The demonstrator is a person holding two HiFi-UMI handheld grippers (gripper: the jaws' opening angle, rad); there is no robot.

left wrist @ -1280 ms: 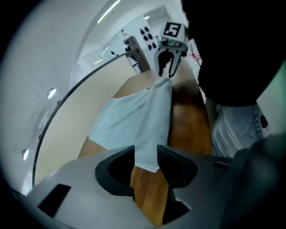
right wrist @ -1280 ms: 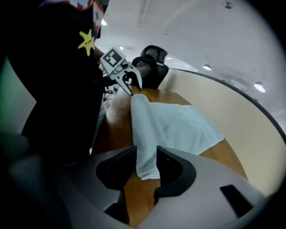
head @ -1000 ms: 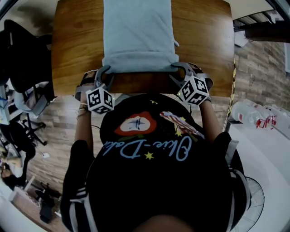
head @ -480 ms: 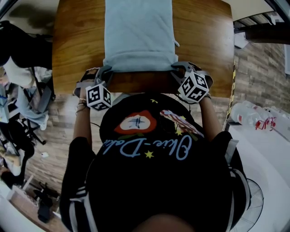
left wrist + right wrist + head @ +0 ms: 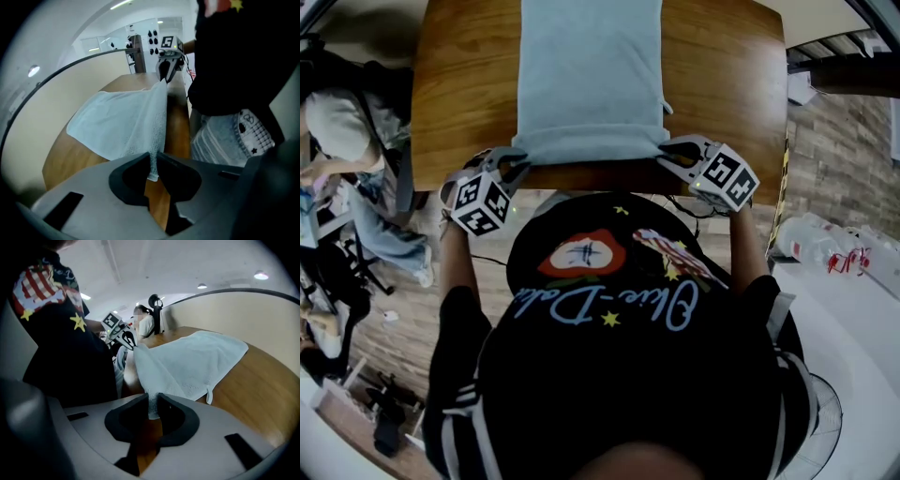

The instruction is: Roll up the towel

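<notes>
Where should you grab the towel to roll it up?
By its two near corners, coming from the near edge of the table, one tool per corner. The towel lies flat and long, stretching away across the wood, so its short near edge starts the roll. The left tool and right tool have just closed there, each pinching a corner.
</notes>
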